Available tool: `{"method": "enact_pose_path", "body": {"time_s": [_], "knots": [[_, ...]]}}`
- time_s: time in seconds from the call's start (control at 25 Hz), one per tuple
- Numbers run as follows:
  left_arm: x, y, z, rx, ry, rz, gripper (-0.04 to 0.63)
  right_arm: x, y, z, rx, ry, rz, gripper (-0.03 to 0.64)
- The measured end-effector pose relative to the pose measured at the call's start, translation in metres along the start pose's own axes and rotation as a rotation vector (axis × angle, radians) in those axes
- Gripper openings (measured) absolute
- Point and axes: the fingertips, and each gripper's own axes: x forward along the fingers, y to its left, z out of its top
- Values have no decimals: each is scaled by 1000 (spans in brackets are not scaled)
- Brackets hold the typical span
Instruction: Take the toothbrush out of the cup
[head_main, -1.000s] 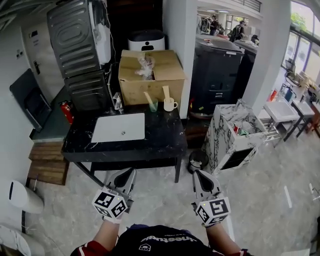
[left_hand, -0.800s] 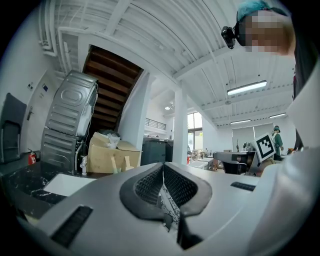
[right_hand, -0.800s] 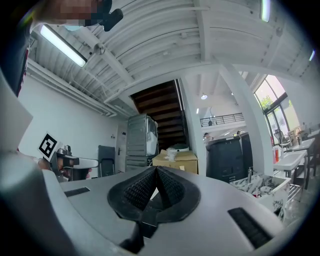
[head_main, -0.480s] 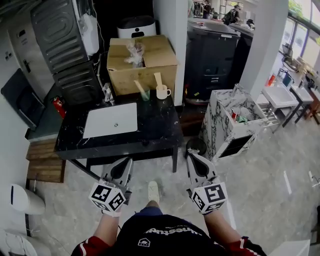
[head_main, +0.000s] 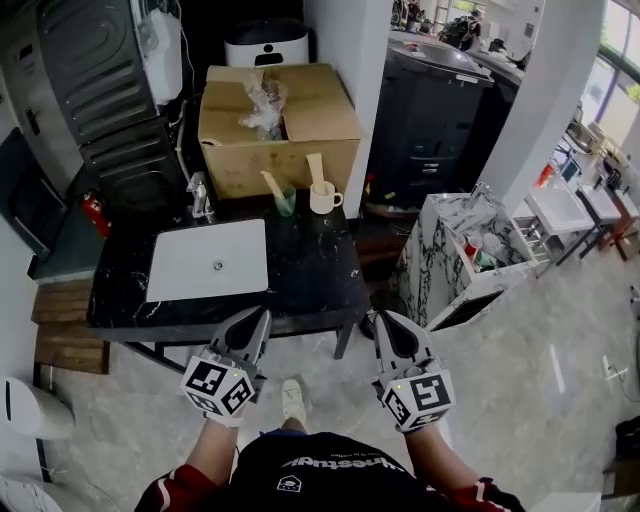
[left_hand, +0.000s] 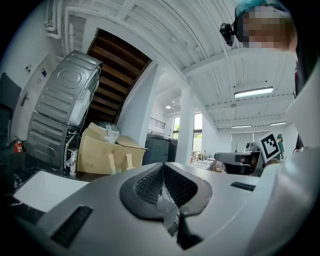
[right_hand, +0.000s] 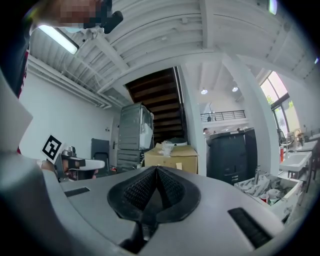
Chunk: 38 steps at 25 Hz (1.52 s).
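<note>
A white mug (head_main: 322, 198) with a pale toothbrush (head_main: 316, 168) upright in it stands at the back of the black marble table (head_main: 310, 275). Just left of it a green glass cup (head_main: 285, 203) holds a second, leaning toothbrush (head_main: 271, 185). In the head view my left gripper (head_main: 262, 316) and right gripper (head_main: 380, 318) hover side by side at the table's front edge, well short of the cups. Both point level toward the table. Their jaws are shut with nothing between them, as the left gripper (left_hand: 163, 167) and right gripper (right_hand: 156, 170) show in their own views.
A white sink basin (head_main: 208, 260) with a faucet (head_main: 198, 195) fills the table's left half. A cardboard box (head_main: 278, 125) stands right behind the cups. A marble-patterned cabinet (head_main: 455, 260) is on the right, a red extinguisher (head_main: 95, 213) on the left. My shoe (head_main: 292, 400) is on the floor.
The person has stepped toward the table, which now lies closer and lower in the head view. Both grippers moved forward up to its front edge and stayed shut.
</note>
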Motion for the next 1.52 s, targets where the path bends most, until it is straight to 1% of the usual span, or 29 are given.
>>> {"method": "enact_pose_path", "body": {"time_s": [0.28, 0.48, 0.76, 0.88, 1.12, 1.32, 1.52], "knots": [[63, 82, 10, -1, 26, -22, 20, 109, -7, 8, -1, 0, 7, 37], [104, 137, 23, 1, 29, -34, 20, 177, -14, 17, -4, -7, 0, 37], [146, 185, 16, 4, 57, -81, 20, 239, -17, 17, -16, 17, -17, 37], [160, 197, 12, -4, 65, -86, 20, 249, -20, 18, -17, 24, -24, 37], [183, 201, 2, -21, 81, -89, 21, 263, -37, 10, -4, 47, -20, 37], [204, 201, -2, -18, 84, -75, 21, 279, -53, 5, 6, 41, 28, 37], [227, 205, -6, -15, 88, -32, 21, 300, -71, 1, 2, 46, 83, 37]]}}
